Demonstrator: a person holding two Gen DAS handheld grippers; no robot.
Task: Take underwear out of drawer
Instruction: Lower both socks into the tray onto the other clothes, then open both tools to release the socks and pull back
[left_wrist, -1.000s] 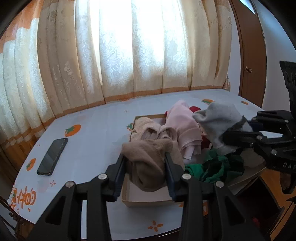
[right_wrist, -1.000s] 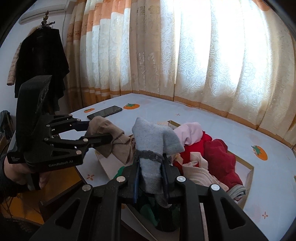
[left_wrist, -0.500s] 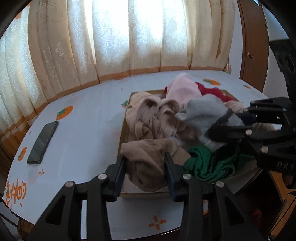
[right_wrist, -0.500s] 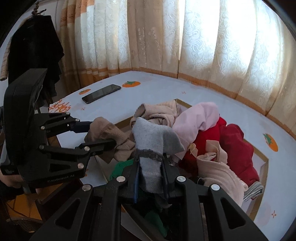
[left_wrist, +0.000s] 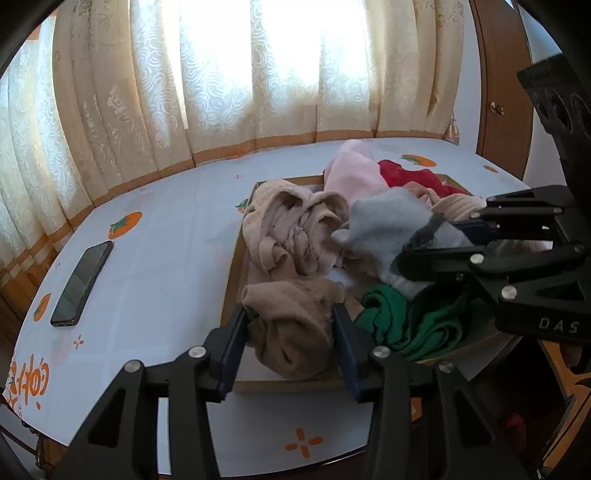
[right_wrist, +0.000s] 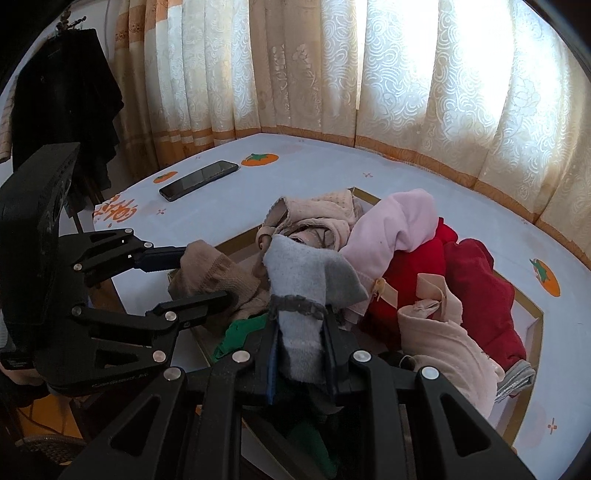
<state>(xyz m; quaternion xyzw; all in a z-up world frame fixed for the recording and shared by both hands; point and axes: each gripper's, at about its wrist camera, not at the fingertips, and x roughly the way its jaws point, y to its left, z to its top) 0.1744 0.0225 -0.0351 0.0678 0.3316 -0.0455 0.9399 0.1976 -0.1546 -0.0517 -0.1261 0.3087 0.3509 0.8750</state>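
A shallow drawer tray (left_wrist: 236, 273) full of clothes lies on the white table; it also shows in the right wrist view (right_wrist: 532, 317). My left gripper (left_wrist: 290, 332) is shut on a tan garment (left_wrist: 291, 317) over the tray's near corner; it shows in the right wrist view (right_wrist: 210, 277). My right gripper (right_wrist: 300, 347) is shut on a grey garment (right_wrist: 306, 280), held over the green cloth (left_wrist: 406, 321); the grey garment also shows in the left wrist view (left_wrist: 388, 229).
In the tray lie beige (left_wrist: 291, 225), pink (right_wrist: 395, 225), red (right_wrist: 476, 284) and peach (right_wrist: 439, 339) garments. A black phone (left_wrist: 82, 284) lies on the table to the left. Curtains hang behind. A dark coat (right_wrist: 62, 103) hangs at far left.
Both grippers have sunk lower toward the tray with their garments still held. The views have tipped down, showing more of the table.
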